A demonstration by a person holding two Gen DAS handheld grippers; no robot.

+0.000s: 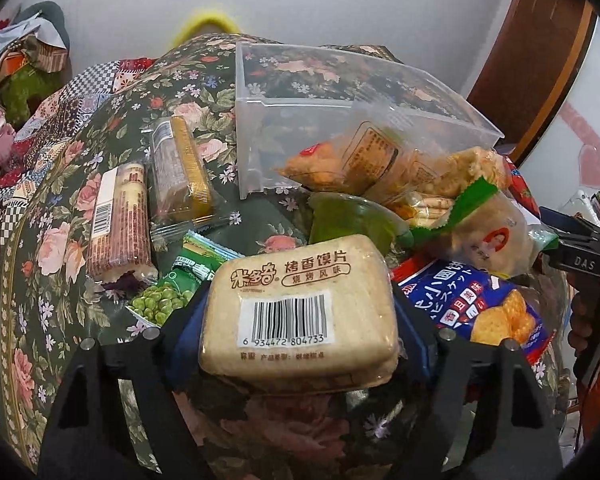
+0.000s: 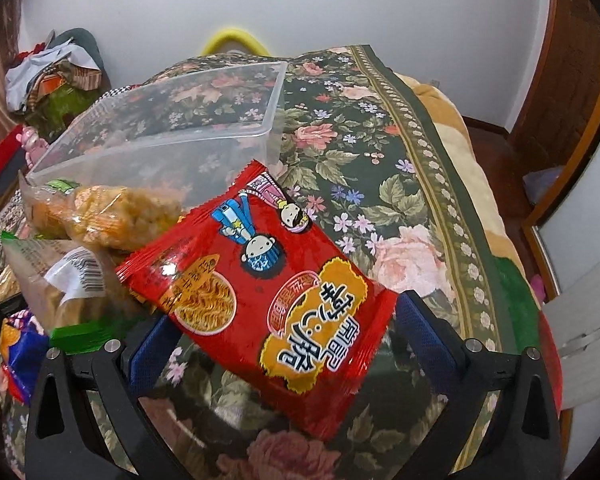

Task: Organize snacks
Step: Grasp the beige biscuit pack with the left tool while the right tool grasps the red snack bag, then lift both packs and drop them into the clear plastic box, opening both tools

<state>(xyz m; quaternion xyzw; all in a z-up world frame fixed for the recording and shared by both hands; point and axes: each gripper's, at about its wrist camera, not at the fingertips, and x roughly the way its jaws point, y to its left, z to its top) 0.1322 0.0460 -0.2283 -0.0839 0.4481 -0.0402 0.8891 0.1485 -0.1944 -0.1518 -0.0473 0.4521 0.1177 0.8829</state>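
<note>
The blue biscuit bag [image 1: 488,304] hides its left end behind the beige baked-slice pack [image 1: 300,308], which also covers part of the green pea packet [image 1: 168,300] at nine o'clock. The clear plastic bin [image 2: 172,120] blurs behind the red noodle packet [image 2: 268,280] (its lower corner smeared).

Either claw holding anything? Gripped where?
Left claw: beige barcode pack, pads on its two side edges. Right claw: red noodle packet sits between pads; grip cannot be told.
</note>
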